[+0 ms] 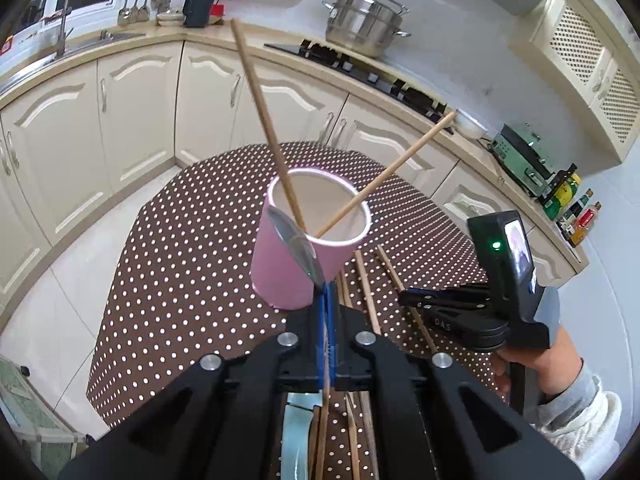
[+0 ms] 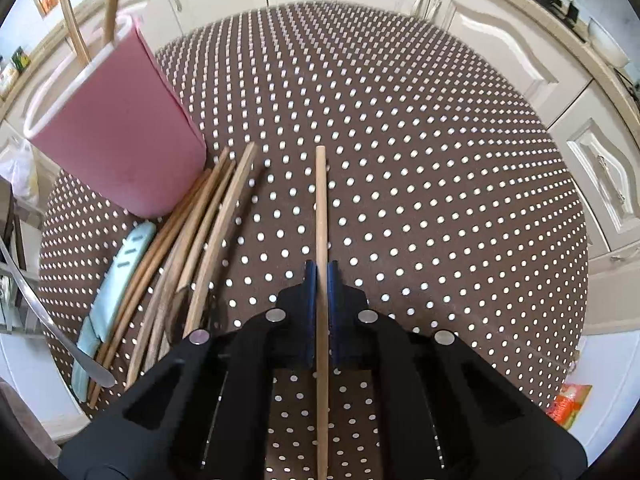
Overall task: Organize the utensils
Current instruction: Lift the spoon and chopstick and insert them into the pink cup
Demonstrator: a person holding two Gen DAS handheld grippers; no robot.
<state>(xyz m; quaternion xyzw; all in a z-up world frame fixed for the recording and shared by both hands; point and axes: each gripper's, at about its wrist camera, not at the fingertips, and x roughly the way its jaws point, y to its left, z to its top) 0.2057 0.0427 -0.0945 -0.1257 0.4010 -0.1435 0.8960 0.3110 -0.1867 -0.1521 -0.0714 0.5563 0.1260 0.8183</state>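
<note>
A pink cup (image 1: 288, 276) stands on the dotted table and holds two wooden chopsticks (image 1: 264, 120) that lean out of it. My left gripper (image 1: 326, 292) is shut on a metal spoon (image 1: 294, 240). The spoon's bowl is lifted against the cup's near rim. In the right wrist view my right gripper (image 2: 322, 276) is shut on a single wooden chopstick (image 2: 321, 200) that points straight ahead over the table. The pink cup (image 2: 120, 128) is at its upper left. My right gripper (image 1: 412, 300) also shows in the left wrist view, to the right of the cup, held by a hand.
Several loose wooden chopsticks (image 2: 200, 248) lie fanned beside the cup, with a pale blue utensil handle (image 2: 116, 276) and a metal utensil (image 2: 60, 332) to their left. The brown dotted tablecloth (image 2: 420, 200) covers a round table. Kitchen cabinets (image 1: 132, 112) and a stove with a steel pot (image 1: 362, 24) ring it.
</note>
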